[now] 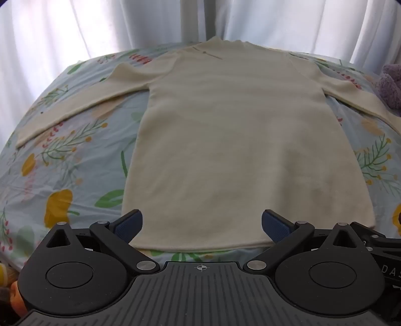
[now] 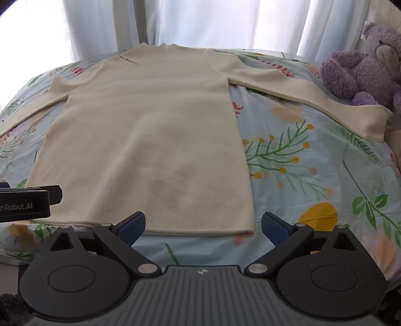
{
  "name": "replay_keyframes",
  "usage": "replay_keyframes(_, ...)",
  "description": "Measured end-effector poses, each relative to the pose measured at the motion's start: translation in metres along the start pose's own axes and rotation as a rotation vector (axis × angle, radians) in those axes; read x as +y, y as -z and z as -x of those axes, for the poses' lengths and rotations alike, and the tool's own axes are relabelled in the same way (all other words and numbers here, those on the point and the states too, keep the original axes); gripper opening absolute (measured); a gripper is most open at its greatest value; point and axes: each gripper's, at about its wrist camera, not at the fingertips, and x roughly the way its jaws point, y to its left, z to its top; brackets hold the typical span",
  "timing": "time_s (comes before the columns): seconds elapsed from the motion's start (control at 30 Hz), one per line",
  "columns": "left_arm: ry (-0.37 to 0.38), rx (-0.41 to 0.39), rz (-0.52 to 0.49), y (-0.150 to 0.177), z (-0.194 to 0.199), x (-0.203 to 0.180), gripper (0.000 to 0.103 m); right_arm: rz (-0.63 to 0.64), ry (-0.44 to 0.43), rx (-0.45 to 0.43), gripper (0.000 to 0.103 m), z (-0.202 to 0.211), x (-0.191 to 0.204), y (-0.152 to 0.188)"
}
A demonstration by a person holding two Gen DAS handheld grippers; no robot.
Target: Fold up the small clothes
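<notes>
Cream sweater (image 1: pixel 225 150) lies flat on floral sheet (image 1: pixel 62 163).

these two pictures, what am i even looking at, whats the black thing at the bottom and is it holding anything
The black thing is a hand-held gripper, a clamp with two blue-padded fingers that a person carries, one in each hand. A camera sits on each and looks forward along its fingers, so you get two views of one scene. One picture looks from the left gripper, the other from the right gripper. Both stand wide open and hold nothing.

Before them a cream long-sleeved sweater lies flat on a floral bedsheet, sleeves spread out, hem nearest the cameras. A purple teddy bear sits at the right by the right sleeve. White curtains hang behind. No folding is done yet.
</notes>
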Motion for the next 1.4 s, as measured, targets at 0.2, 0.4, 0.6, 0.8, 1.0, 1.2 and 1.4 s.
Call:
replay_keyframes(0.2, 0.002, 0.001, 0.001, 0.0001, 0.0002, -0.0002, 0.103, 0.001, -0.006, -0.009, 0.099, 0.001, 0.0, 0.0011)
replay_keyframes(0.4, 0.002, 0.009, 0.0, -0.0012, 0.0021, -0.0031, 0.103, 0.002, -0.006, -0.009, 0.099, 0.0032, 0.0029, 0.0043)
replay_keyframes(0.6, 0.011, 0.006, 0.005, 0.0012, -0.0004, 0.001, 0.103, 0.001, -0.01, -0.007, 0.099, 0.0021, -0.0004, 0.0021)
replay_keyframes(0.8, 0.013, 0.007, 0.005, 0.0015, 0.0003, 0.0005, 0.103, 0.002, -0.008, -0.007, 0.099, 0.0024, -0.0003, 0.0016)
replay_keyframes(1.0, 0.013, 0.007, 0.006, 0.0028, 0.0005, -0.0005, 0.103, 0.004, -0.012, -0.006, 0.099, 0.0032, -0.0001, 0.0018)
replay_keyframes(1.2, 0.014, 0.007, 0.006, 0.0026, 0.0006, -0.0002, 0.103, 0.005, -0.013, -0.009, 0.099, 0.0038, -0.0007, 0.0023)
replay_keyframes(1.4, 0.014, 0.007, 0.004, 0.0024, 0.0009, -0.0004, 0.103, 0.005, -0.013, -0.009, 0.099, 0.0031, -0.0002, 0.0031)
